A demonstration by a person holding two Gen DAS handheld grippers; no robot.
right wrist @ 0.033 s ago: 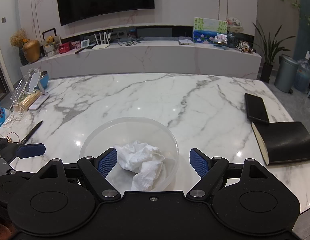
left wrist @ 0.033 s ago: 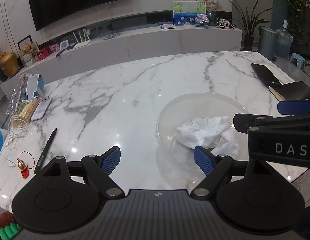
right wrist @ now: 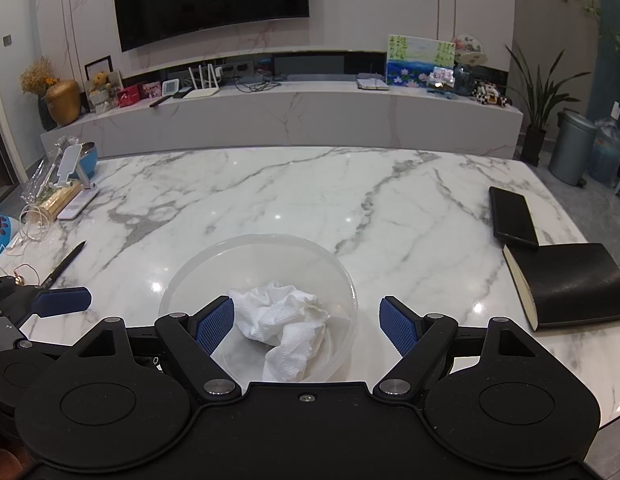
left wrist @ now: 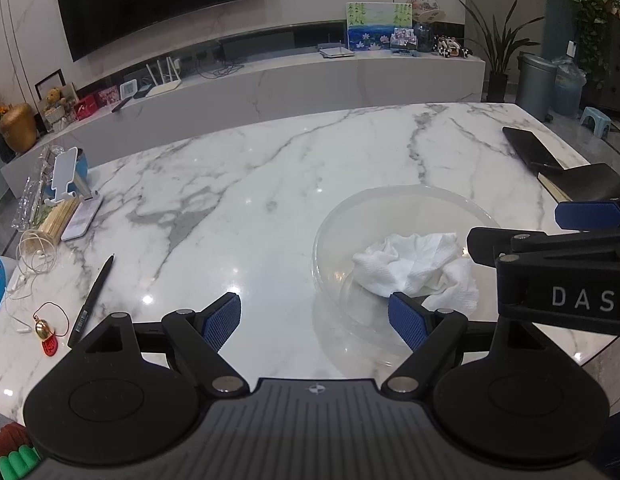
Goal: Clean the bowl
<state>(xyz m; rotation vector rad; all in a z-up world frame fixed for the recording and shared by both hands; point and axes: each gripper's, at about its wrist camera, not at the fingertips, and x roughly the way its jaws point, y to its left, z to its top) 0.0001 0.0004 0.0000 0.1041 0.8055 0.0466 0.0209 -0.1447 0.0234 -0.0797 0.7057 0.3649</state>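
Hiding bowl point(right wrist: 257, 276) rim: right claw point(right wrist: 308, 322)

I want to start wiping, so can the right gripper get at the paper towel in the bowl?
Probably yes: the right gripper is open, the paper towel lies loose in the bowl, nothing covering it.

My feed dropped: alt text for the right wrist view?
A clear bowl holding a crumpled paper towel sits on a marble table, just ahead of the open right hand-held gripper. Two black notebooks lie right.
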